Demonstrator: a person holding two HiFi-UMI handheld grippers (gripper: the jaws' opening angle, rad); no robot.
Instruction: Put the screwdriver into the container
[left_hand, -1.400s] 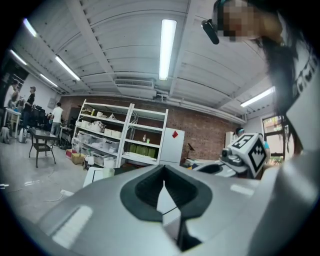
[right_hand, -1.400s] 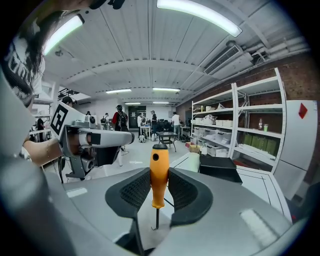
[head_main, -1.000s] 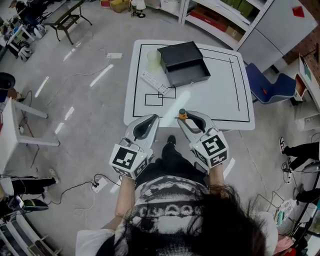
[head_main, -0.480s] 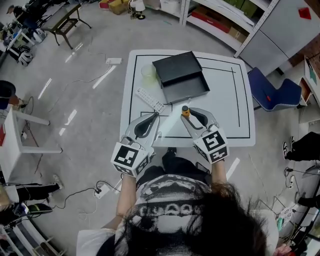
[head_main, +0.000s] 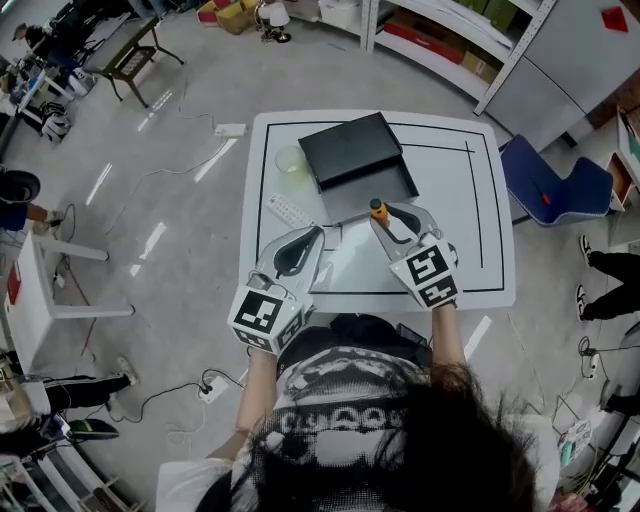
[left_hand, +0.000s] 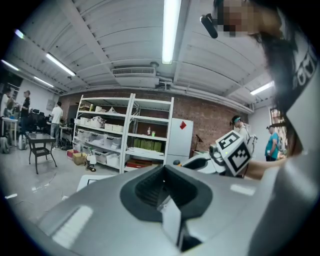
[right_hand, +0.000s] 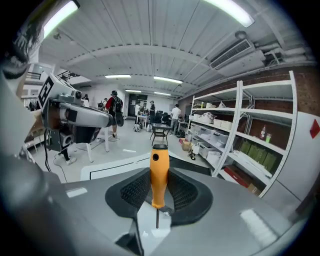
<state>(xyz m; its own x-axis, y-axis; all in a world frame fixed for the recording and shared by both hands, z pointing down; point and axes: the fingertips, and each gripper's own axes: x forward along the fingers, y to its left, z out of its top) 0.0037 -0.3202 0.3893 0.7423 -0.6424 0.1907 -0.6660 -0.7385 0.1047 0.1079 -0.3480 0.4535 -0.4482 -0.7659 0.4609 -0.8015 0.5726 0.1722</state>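
An orange-handled screwdriver (head_main: 377, 209) (right_hand: 158, 175) stands between the pads of my right gripper (head_main: 386, 216) (right_hand: 159, 162), handle toward the tips and thin shaft pointing back at the camera. That gripper is shut on it and hovers over the white table (head_main: 470, 220), right at the near edge of the black container (head_main: 350, 150), a box with a low open tray in front. My left gripper (head_main: 312, 238) (left_hand: 164, 172) is over the table's near left part, its fingers drawn together with nothing between them.
A white remote (head_main: 288, 210) lies left of the container, and a pale translucent cup (head_main: 292, 160) stands behind it. A blue chair (head_main: 545, 185) is at the table's right. Shelving (head_main: 440, 40) lines the back; cables run across the floor on the left.
Both grippers have moved forward from the table's near edge to over its surface. The right one, with the screwdriver, now reaches the container's front.
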